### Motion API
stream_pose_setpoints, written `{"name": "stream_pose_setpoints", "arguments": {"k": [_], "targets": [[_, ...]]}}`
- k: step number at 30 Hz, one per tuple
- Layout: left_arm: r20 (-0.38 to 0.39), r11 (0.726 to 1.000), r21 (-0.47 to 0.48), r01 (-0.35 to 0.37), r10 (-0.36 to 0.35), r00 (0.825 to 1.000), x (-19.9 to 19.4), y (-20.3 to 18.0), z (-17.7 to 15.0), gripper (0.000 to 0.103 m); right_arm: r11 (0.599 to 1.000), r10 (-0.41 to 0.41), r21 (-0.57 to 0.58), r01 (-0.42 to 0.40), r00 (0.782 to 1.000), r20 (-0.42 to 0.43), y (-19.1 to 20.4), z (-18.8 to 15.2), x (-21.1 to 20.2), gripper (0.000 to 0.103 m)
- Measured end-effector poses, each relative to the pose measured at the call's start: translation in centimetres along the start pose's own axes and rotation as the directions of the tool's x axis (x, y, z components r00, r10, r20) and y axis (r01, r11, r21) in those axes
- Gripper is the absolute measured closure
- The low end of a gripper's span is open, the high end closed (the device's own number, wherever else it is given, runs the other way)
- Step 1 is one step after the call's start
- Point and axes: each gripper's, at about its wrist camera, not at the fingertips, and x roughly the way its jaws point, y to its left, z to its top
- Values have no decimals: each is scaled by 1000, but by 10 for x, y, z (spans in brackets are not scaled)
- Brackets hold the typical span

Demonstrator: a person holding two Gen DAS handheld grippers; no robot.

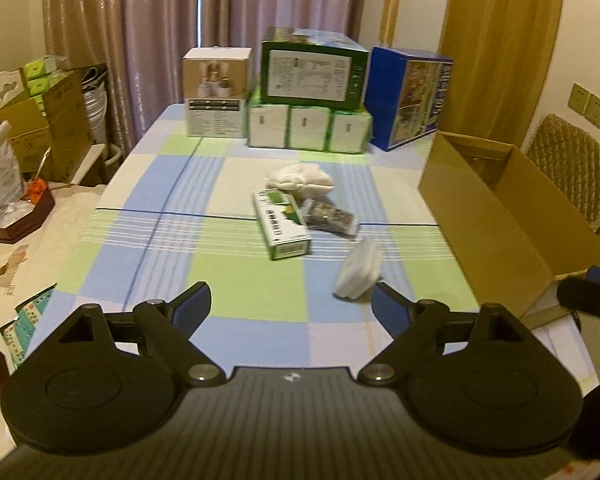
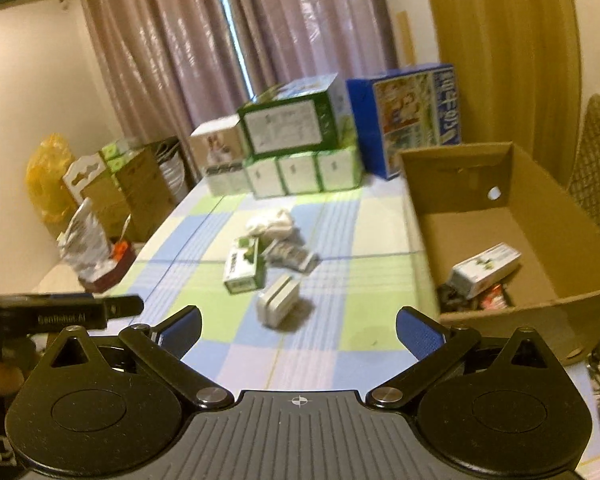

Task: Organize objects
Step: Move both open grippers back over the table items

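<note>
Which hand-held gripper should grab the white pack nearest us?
Probably left: the left hand-held gripper is open with the white pack just beyond its right finger; the right hand-held gripper sits farther back.

Left tongs point(image 1: 292, 300) spread wide, empty, held level. Right tongs point(image 2: 298, 326) likewise wide apart, gripping nothing.

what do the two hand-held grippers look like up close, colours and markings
Both look alike: the left hand-held gripper and the right hand-held gripper have a black ribbed body with a small round crosshair mark at its middle, two round black discs at the sides, black link arms with silver rivets, and fingers faced with blue pads. In the right view, the left one's side bears pale lettering, too blurred to read.
</note>
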Motion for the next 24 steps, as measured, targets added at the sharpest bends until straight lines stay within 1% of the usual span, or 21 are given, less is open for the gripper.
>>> {"name": "stream_pose_setpoints", "arguments": {"k": [6, 12, 19, 24], "targets": [[-17, 1000, 14, -21, 21, 1000, 12, 16, -1, 14, 999, 11, -36, -13, 999, -39, 7, -11, 23, 2], [-43, 999, 36, -28, 29, 999, 33, 27, 0, 12, 989, 37, -138, -44, 998, -55, 14, -18, 46, 2], [-76, 998, 49, -33, 37, 996, 65, 40, 2, 10, 958, 85, -266, -106, 993, -87, 16, -25, 87, 2], [-94, 997, 70, -37, 44, 995, 92, 49, 3, 10, 936, 98, -326, -134, 988, -123, 12, -28, 125, 2]]}}
